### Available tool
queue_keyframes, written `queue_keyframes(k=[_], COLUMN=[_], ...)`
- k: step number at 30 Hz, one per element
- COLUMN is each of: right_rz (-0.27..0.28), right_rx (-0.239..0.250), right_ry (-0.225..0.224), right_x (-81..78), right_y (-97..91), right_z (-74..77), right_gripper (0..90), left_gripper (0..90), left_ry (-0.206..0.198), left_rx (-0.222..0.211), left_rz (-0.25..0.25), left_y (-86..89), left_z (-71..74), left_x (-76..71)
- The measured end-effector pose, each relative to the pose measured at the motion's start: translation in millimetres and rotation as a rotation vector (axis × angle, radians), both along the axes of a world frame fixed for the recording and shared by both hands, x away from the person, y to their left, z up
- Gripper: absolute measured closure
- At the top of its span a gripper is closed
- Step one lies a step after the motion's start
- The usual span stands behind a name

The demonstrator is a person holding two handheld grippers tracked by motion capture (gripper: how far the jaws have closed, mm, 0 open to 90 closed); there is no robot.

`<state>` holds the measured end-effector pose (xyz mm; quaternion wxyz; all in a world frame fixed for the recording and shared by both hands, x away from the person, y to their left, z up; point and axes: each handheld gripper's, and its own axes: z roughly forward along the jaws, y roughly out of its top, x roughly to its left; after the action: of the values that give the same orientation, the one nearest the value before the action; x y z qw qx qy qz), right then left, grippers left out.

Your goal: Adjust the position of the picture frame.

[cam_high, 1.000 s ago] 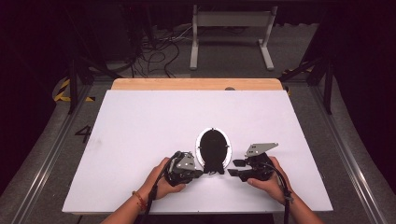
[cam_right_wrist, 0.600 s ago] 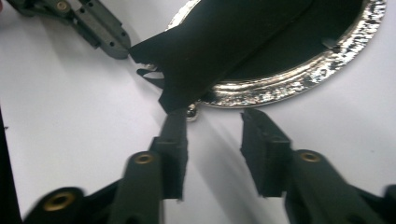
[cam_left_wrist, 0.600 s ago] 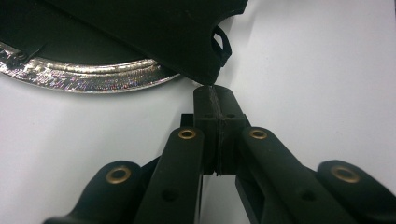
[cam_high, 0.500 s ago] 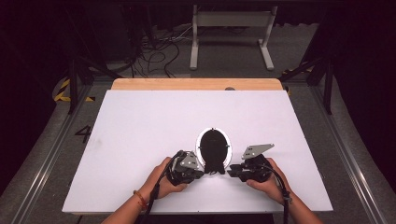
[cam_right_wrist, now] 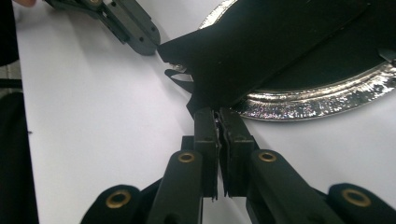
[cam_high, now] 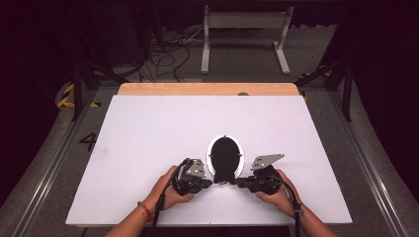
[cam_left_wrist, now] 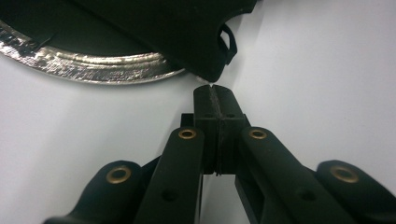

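A black cloth lies on an oval silver plate at the near middle of the white table, with its near edge hanging off the rim. My left gripper is shut at the cloth's near left corner, pinching its very tip. On the other side, my right gripper has just been closing and now grips the near right edge of the cloth between its pads. The right gripper view shows that edge going into the jaws of my right gripper, and my left gripper at the far corner.
The white table top spreads wide around the plate, with a wooden strip along its far edge. A grey metal frame and cables lie on the dark floor beyond. Both of the person's hands rest near the front edge.
The right gripper's jaws, open a second ago, have come together on the cloth's edge, and it has shifted slightly left toward the plate. The left gripper has stayed put.
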<state>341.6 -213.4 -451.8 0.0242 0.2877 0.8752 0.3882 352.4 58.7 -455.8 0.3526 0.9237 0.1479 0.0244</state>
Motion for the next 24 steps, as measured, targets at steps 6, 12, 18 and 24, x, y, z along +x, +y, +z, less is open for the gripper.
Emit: queue_keyframes(k=[6,12,18,24], right_rz=[-0.01,-0.028,-0.033,-0.037], right_rx=[0.018,0.049,0.072,0.075], right_ry=[0.002,-0.007,0.005,0.013], right_x=[-0.5,-1.2,-0.2,0.3], right_y=[2.6,4.0,3.0,2.6], right_z=[-1.8,-3.1,-5.3,-5.7], right_gripper=[85.1,85.7,84.8,84.3], left_gripper=[89.8,89.6,88.4,88.6], left_ry=[0.012,0.02,0.025,0.027], left_rx=[0.002,0.002,-0.013,-0.041], left_rz=[0.003,0.005,0.006,0.024], left_y=[3.0,3.7,5.1,6.8], left_z=[0.1,0.2,-0.8,-3.0], left_x=[0.7,0.9,1.3,0.1])
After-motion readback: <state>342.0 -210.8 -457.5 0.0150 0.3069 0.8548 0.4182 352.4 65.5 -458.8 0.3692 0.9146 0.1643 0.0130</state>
